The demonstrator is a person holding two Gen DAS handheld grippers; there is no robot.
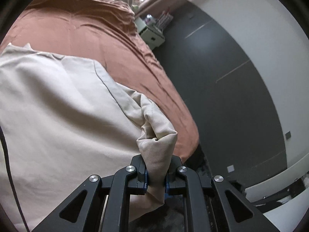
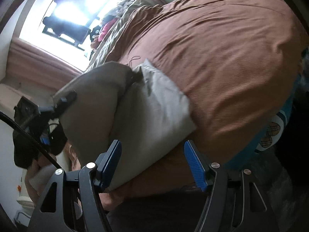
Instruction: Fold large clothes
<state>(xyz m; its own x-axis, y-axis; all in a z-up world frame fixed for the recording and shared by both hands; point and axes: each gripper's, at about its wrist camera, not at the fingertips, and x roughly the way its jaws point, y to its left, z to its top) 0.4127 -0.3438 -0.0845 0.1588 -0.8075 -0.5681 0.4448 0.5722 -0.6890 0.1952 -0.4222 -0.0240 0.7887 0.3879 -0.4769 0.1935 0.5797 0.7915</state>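
A large beige garment (image 1: pixel 58 106) lies on a bed with a rust-brown cover (image 1: pixel 92 31). My left gripper (image 1: pixel 156 172) is shut on a bunched corner of the garment at the bed's edge. In the right wrist view the same garment (image 2: pixel 150 104) hangs partly lifted over the brown cover (image 2: pixel 222 58). My right gripper (image 2: pixel 154 164) is open, its blue pads (image 2: pixel 195 166) spread on either side of the garment's lower edge, not gripping it. The left gripper (image 2: pixel 63 100) shows at the left of that view, holding the fabric up.
A dark grey floor (image 1: pixel 222 96) and a white wall (image 1: pixel 260 38) lie right of the bed. A small white cabinet (image 1: pixel 150 32) stands by the bed's far end. A bright window (image 2: pixel 77 5) and piled clothes (image 2: pixel 108 31) lie beyond. A blue patterned item (image 2: pixel 278 127) hangs at the bed's edge.
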